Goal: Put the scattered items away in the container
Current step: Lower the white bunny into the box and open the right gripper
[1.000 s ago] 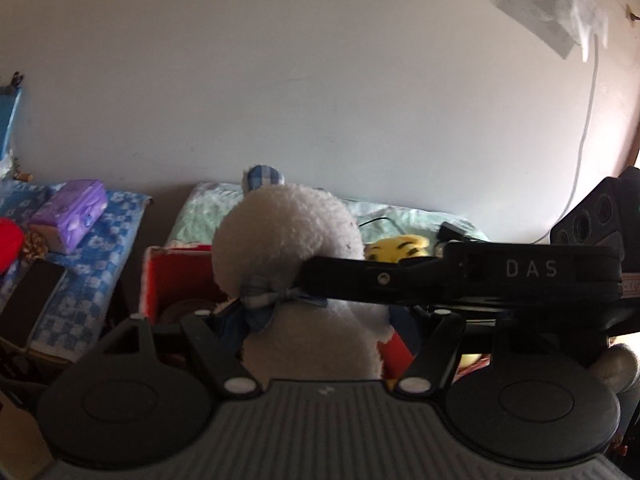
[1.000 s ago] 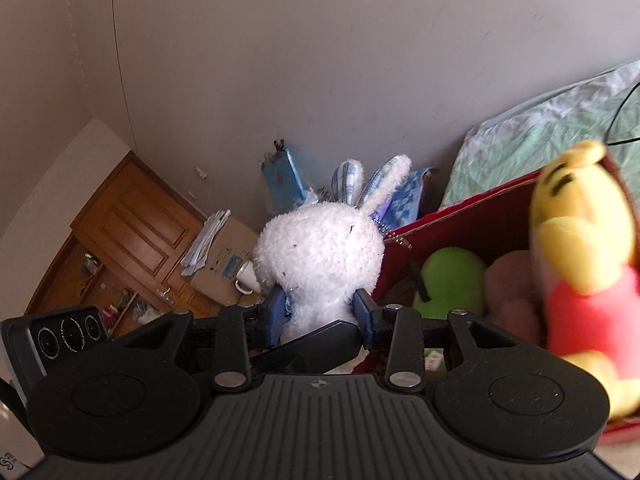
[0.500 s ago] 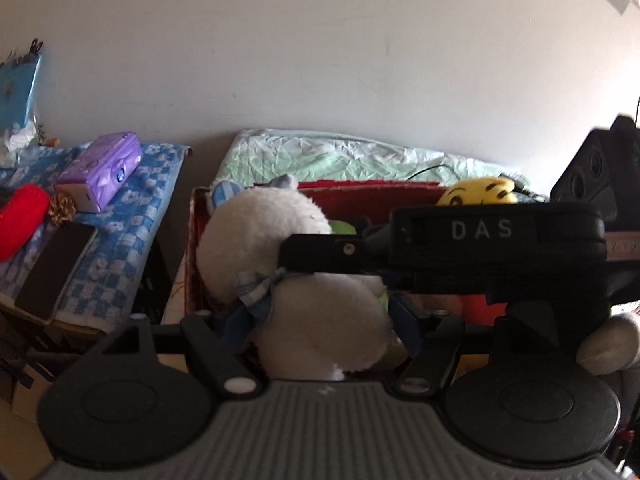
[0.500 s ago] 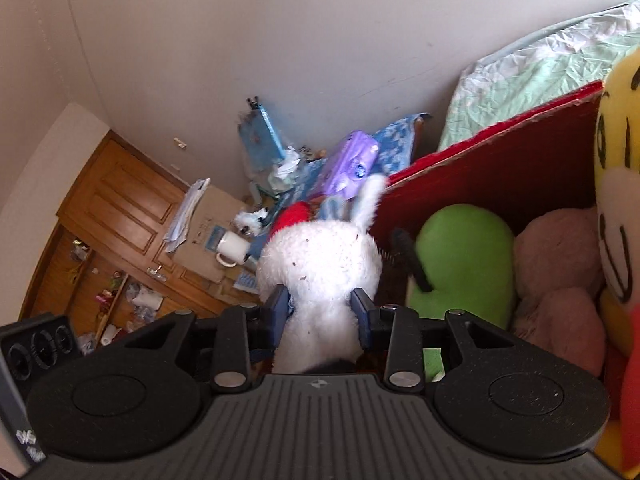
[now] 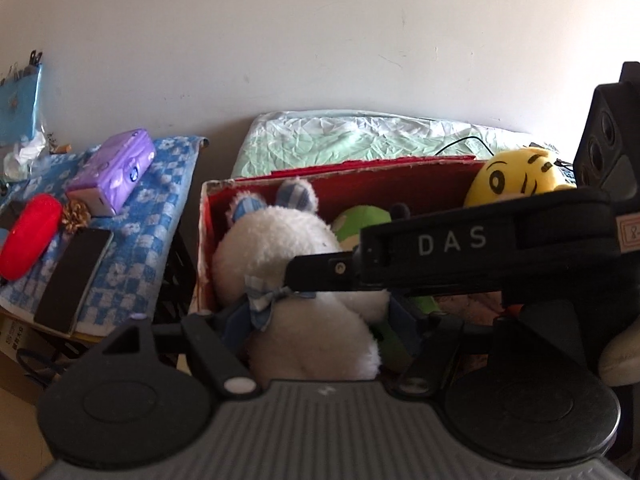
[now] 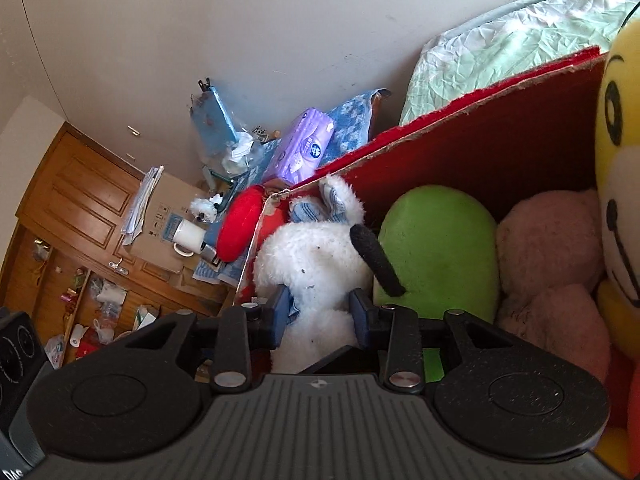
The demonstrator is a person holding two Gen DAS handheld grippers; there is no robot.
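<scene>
A white plush rabbit (image 5: 280, 256) with blue checked ears and bow sits low at the left end of the red cardboard box (image 5: 360, 178). My left gripper (image 5: 320, 320) is shut on its body. My right gripper (image 6: 320, 312) is shut on it too, from the other side, and crosses the left wrist view as a black bar. In the right wrist view the rabbit (image 6: 316, 252) lies beside a green plush (image 6: 440, 248), a pink plush (image 6: 548, 240) and a yellow bear (image 6: 620, 160) inside the box (image 6: 480, 128).
A blue checked cloth table (image 5: 132, 240) left of the box holds a purple tissue pack (image 5: 116, 172), a red plush (image 5: 28, 236) and a black phone (image 5: 72, 276). A pale green bed (image 5: 360, 140) lies behind the box. A wooden cabinet (image 6: 68, 200) stands far left.
Both grippers have carried the rabbit down from above the box rim into the left end of the red box, next to the green plush.
</scene>
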